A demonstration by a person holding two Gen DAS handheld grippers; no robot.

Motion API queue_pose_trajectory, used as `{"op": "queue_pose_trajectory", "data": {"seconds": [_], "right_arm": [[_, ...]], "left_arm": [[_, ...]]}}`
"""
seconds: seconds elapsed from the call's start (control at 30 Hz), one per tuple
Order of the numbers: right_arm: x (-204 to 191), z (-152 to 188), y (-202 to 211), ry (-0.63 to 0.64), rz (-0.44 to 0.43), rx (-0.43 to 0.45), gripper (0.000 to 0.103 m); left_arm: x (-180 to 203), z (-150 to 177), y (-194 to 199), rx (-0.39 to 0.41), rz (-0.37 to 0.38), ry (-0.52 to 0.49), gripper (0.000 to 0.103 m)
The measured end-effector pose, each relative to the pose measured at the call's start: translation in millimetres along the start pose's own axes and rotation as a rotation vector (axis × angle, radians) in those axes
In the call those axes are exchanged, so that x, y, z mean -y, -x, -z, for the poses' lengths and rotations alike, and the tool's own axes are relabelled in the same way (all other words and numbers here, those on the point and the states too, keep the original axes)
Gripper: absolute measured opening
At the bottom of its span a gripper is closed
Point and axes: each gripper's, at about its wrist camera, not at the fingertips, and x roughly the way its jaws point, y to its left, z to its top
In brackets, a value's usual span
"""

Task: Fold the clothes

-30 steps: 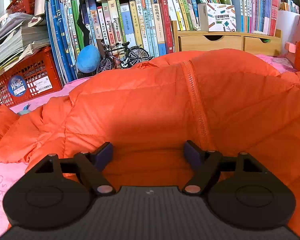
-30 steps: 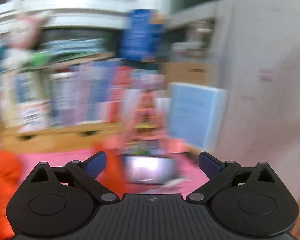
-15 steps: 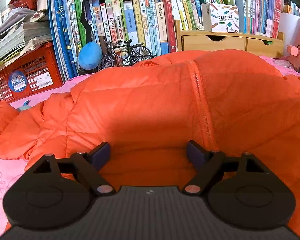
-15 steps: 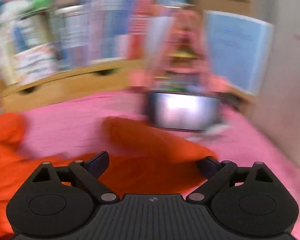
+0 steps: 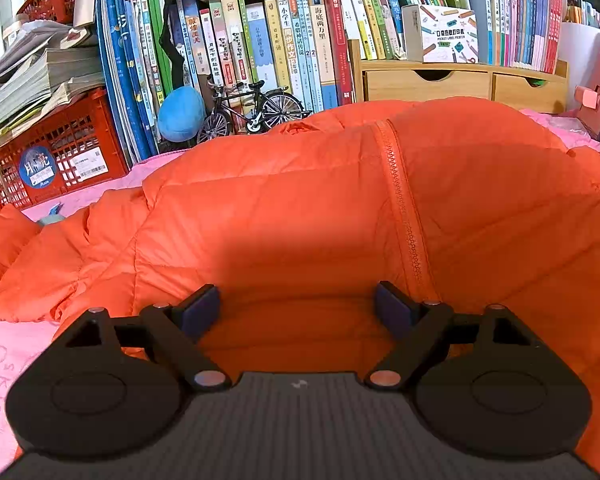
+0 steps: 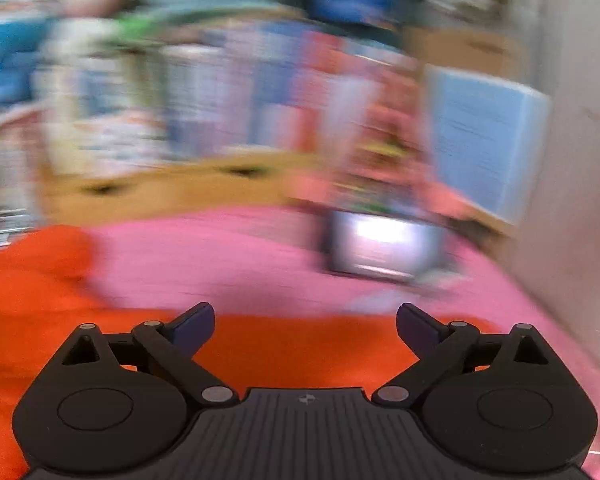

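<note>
left tongs point(image 5: 298, 310) spread wide, gripping nothing, low over hem of orange puffer jacket point(image 5: 300, 208) | zipper point(image 5: 400, 208) just right of centre | right tongs point(image 6: 305, 326) spread wide, empty, above jacket edge point(image 6: 260, 348) | jacket flat on pink cloth point(image 6: 220, 256) | right view blurred | books point(image 5: 260, 40) behind

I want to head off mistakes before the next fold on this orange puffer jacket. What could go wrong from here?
1. The left claw is open over the puffy orange jacket near its zipper; closing here may pinch only slippery top fabric.
2. The right claw view is badly blurred, so it could miss the jacket edge or swing toward the tablet.
</note>
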Motion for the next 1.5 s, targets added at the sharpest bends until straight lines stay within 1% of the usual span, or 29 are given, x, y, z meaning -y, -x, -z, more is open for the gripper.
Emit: {"op": "queue_pose_trajectory", "data": {"seconds": [0.07, 0.1, 0.17, 0.2, 0.23, 0.3, 0.33, 0.37, 0.4, 0.47, 0.5, 0.63, 0.7, 0.77, 0.9, 0.93, 0.97, 1.0, 1.07, 1.1, 1.2, 1.23, 1.27, 1.3, 1.33, 1.37, 1.4, 1.47, 1.5], "right_arm": [[-45, -2, 10, 0.062, -0.159, 0.040, 0.098], [-69, -2, 10, 0.088, -0.235, 0.045, 0.098], [-116, 4, 7, 0.139, -0.341, 0.010, 0.091], [-137, 9, 3, 0.169, -0.379, -0.017, 0.082], [-153, 17, -3, 0.203, -0.390, -0.051, 0.068], [-176, 36, -16, 0.270, -0.391, -0.134, 0.055], [-183, 48, -21, 0.304, -0.384, -0.163, 0.056], [-186, 62, -20, 0.338, -0.374, -0.148, 0.056], [-190, 75, -19, 0.367, -0.366, -0.127, 0.056], [-192, 87, -11, 0.377, -0.360, -0.084, 0.057], [-193, 89, -9, 0.376, -0.357, -0.074, 0.057], [-196, 89, -10, 0.366, -0.362, -0.079, 0.058], [-195, 90, -10, 0.351, -0.367, -0.087, 0.059], [-196, 89, -10, 0.343, -0.368, -0.093, 0.060], [-197, 88, -10, 0.340, -0.366, -0.100, 0.061], [-197, 87, -10, 0.337, -0.368, -0.102, 0.061], [-197, 87, -10, 0.333, -0.370, -0.104, 0.061], [-196, 86, -10, 0.326, -0.374, -0.108, 0.062], [-192, 86, -11, 0.313, -0.383, -0.115, 0.062], [-191, 86, -12, 0.307, -0.387, -0.118, 0.062], [-189, 86, -13, 0.300, -0.391, -0.122, 0.062], [-189, 86, -14, 0.299, -0.392, -0.122, 0.063], [-188, 86, -14, 0.299, -0.392, -0.122, 0.063], [-188, 86, -14, 0.298, -0.392, -0.123, 0.063], [-187, 87, -14, 0.296, -0.392, -0.123, 0.063], [-187, 87, -15, 0.294, -0.393, -0.123, 0.063], [-187, 85, -16, 0.294, -0.393, -0.124, 0.064], [-187, 84, -16, 0.297, -0.390, -0.124, 0.064], [-187, 84, -16, 0.297, -0.388, -0.125, 0.065]], "left_arm": [[-1, -7, 8, 0.047, -0.002, -0.012, 0.087], [-1, -10, 12, 0.071, -0.002, -0.018, 0.089], [-2, -17, 20, 0.118, -0.004, -0.030, 0.090], [-3, -20, 24, 0.141, -0.005, -0.037, 0.089], [-3, -24, 28, 0.165, -0.005, -0.043, 0.088], [-4, -31, 35, 0.212, -0.007, -0.055, 0.088], [-5, -34, 39, 0.235, -0.008, -0.061, 0.088], [-5, -37, 43, 0.259, -0.008, -0.067, 0.090], [-5, -43, 46, 0.281, -0.006, -0.073, 0.095], [0, -74, 38, 0.309, 0.037, -0.084, 0.100], [4, -88, 32, 0.317, 0.055, -0.099, 0.100], [48, -122, -38, 0.184, 0.030, -0.394, 0.098], [63, -126, -72, 0.105, 0.044, -0.492, 0.097], [73, -127, -97, 0.058, 0.049, -0.523, 0.097], [72, -145, -130, 0.041, -0.141, -0.481, 0.097], [72, -150, -139, 0.037, -0.189, -0.470, 0.093], [72, -154, -147, 0.033, -0.236, -0.459, 0.053], [71, -159, -155, 0.028, -0.284, -0.448, 0.029], [69, -169, -169, 0.029, -0.374, -0.417, 0.026], [59, -184, -156, 0.094, -0.396, -0.353, 0.022], [30, -227, -101, 0.338, -0.484, -0.189, 0.022], [21, -239, -78, 0.435, -0.512, -0.139, 0.023], [12, -248, -59, 0.523, -0.536, -0.090, 0.027], [4, -256, -38, 0.617, -0.566, -0.034, 0.036], [-4, -260, -25, 0.668, -0.585, 0.006, 0.040], [-11, -264, -13, 0.712, -0.600, 0.043, 0.052], [-16, -264, -9, 0.714, -0.596, 0.057, 0.062], [-19, -260, -21, 0.632, -0.586, 0.005, 0.062], [-16, -253, -34, 0.554, -0.586, -0.058, 0.062]]}}
